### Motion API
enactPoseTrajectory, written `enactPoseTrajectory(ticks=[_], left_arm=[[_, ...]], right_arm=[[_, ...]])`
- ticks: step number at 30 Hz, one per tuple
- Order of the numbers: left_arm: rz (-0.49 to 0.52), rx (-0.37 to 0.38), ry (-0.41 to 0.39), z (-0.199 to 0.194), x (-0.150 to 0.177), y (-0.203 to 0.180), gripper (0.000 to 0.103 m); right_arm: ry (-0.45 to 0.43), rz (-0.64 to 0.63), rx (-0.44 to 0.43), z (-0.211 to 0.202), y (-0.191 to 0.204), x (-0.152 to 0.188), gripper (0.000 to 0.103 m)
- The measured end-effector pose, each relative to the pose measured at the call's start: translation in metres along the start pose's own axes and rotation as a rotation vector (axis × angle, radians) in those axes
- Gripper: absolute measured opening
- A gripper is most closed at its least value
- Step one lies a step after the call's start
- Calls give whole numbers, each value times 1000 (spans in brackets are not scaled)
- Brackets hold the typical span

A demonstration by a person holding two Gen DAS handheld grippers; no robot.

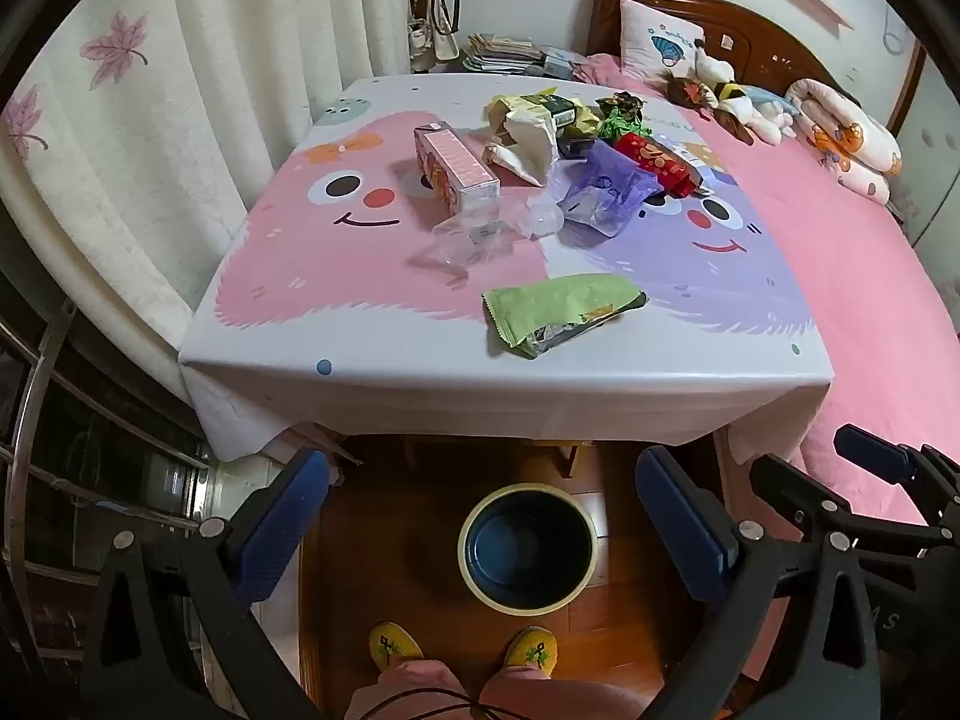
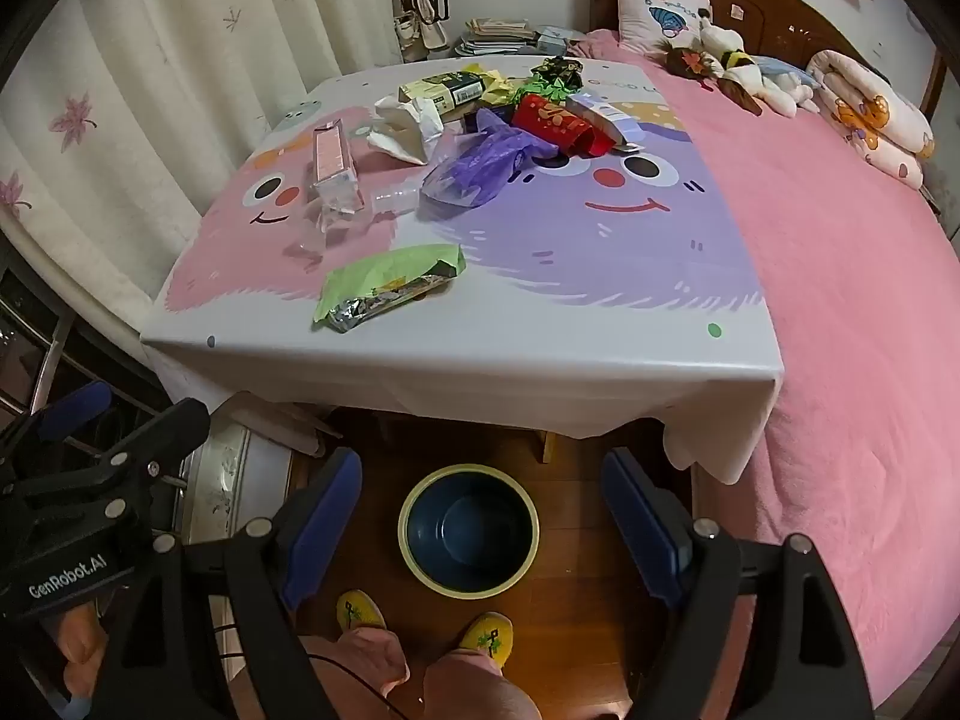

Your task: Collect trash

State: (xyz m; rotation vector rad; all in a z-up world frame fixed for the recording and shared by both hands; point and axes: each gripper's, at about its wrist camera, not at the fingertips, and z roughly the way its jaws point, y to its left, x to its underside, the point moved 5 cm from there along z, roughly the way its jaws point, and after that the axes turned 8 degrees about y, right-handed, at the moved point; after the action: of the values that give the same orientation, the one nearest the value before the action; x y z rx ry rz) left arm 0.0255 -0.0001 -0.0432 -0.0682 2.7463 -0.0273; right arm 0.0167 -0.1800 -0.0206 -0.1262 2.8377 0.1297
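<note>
Both tools were held low at the near edge of the table (image 1: 510,378), pointing steeply down over the floor. The left tool (image 1: 480,522) stood with its jaws spread wide and nothing between them. The right tool (image 2: 483,516) likewise stood apart and empty, a little less wide.

The bin (image 2: 468,531), dark inside with a pale rim, stood on the wooden floor directly below and between the fingers of each tool, just ahead of the person's yellow slippers (image 1: 393,645). No trash was visible inside it.

The trash lay on the table, above and beyond both tools. Nearest the front edge was the green wrapper (image 1: 561,306), lying flat with its long axis running roughly side to side, torn end toward the person. It lay ahead and slightly right of the left tool, ahead and left of the right tool; neither was clearly nearer.

Behind it lay a clear plastic bottle (image 1: 480,234) on its side, a pink carton (image 1: 456,165), crumpled white paper (image 1: 528,144), a purple bag (image 1: 606,186) and a red packet (image 1: 654,162), heaped toward the far edge.

Judgement: the wrapper was the likely first pick. The table edge stood between tools and wrapper; a lift clear of it would be needed first.
</note>
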Motion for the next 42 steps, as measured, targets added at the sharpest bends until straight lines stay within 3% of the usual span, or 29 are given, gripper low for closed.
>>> enactPoseTrajectory(ticks=[21,42], left_arm=[[-33,18,39,9,3,2,101],[-42,-1,8,-2,-2,8,101]], right_arm=[[4,2,-7,3,-3,-1,83],[-6,-7,-49,2,1,-7,83]])
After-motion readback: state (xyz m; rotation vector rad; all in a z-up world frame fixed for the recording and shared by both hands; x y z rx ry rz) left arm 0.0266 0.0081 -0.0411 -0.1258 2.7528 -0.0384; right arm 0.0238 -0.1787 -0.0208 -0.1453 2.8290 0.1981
